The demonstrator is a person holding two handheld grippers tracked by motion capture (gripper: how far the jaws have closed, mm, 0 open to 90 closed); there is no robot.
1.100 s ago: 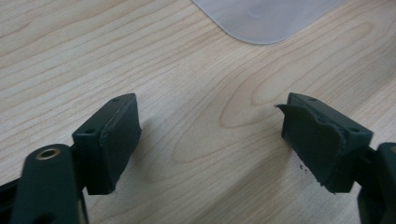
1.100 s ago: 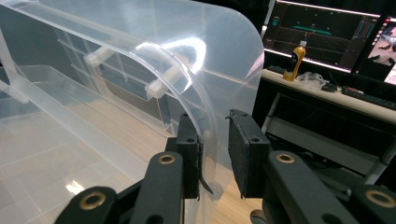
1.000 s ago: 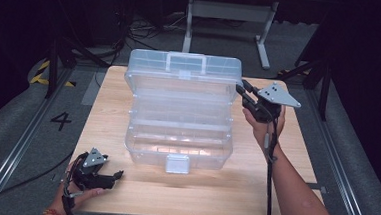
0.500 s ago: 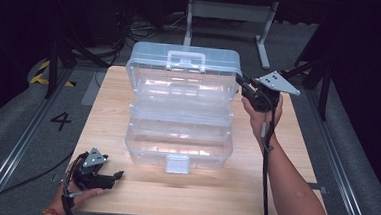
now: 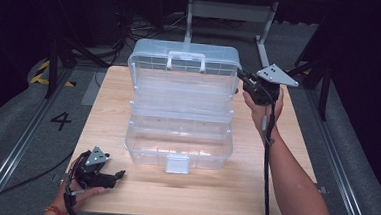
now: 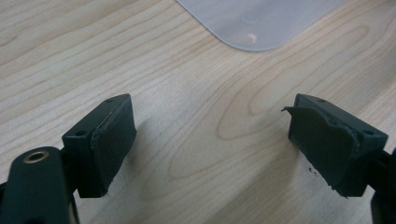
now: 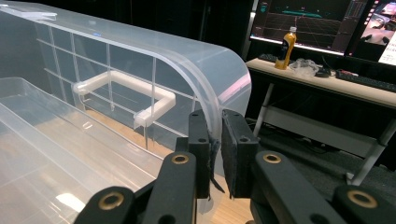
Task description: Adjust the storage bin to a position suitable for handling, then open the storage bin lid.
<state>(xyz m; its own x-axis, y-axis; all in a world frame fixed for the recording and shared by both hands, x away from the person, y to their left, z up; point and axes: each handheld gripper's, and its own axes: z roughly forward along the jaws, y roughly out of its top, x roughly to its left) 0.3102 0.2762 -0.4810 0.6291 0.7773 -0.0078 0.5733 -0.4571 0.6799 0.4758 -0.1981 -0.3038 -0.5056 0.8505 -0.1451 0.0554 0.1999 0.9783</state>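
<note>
So the clear plastic storage box (image 5: pixel 180 122) is sat in the middle of the wooden table (image 5: pixel 253 191), with its lid (image 5: pixel 185 67) swung up and stood nearly upright at the far side of the box. The lid's right edge (image 7: pixel 215 116) is pinched between the clamped jaws of the right gripper (image 5: pixel 245 82) (white handle (image 7: pixel 123 95) is seen just through the wall). The left gripper (image 5: pixel 115 175) is parked by the box's near left corner, jaws spread wide, nothing gripped.
</note>
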